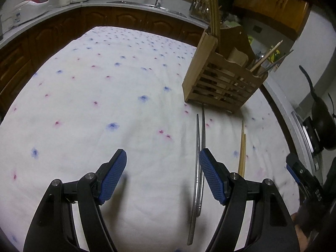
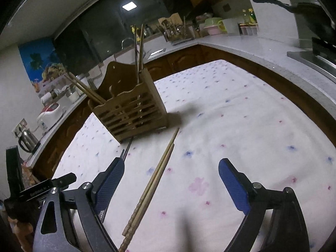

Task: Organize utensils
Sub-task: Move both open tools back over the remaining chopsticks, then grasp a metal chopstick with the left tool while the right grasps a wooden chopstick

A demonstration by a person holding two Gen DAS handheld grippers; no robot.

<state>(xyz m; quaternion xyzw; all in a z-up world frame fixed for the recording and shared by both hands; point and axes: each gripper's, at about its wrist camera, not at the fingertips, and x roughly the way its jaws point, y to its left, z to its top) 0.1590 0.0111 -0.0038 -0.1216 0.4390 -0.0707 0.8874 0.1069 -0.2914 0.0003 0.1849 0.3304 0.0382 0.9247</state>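
A slatted wooden utensil holder [image 1: 220,79] [image 2: 130,107] stands on the flowered tablecloth with chopsticks upright in it. A pair of metal chopsticks [image 1: 198,163] lies on the cloth, just left of my left gripper's right finger; its tips [image 2: 127,150] show in the right wrist view. A pair of wooden chopsticks [image 2: 155,180] [image 1: 242,155] lies beside them, between my right gripper's fingers near the left one. My left gripper [image 1: 162,157] is open and empty above the cloth. My right gripper [image 2: 171,166] is open and empty.
The flowered tablecloth [image 1: 94,109] covers the table. A counter with dark wood cabinets [image 1: 63,27] wraps around the back, carrying a sink, pots, a kettle [image 2: 27,139] and a dish rack [image 2: 178,33]. A black pan [image 1: 322,113] sits on the stove at the right.
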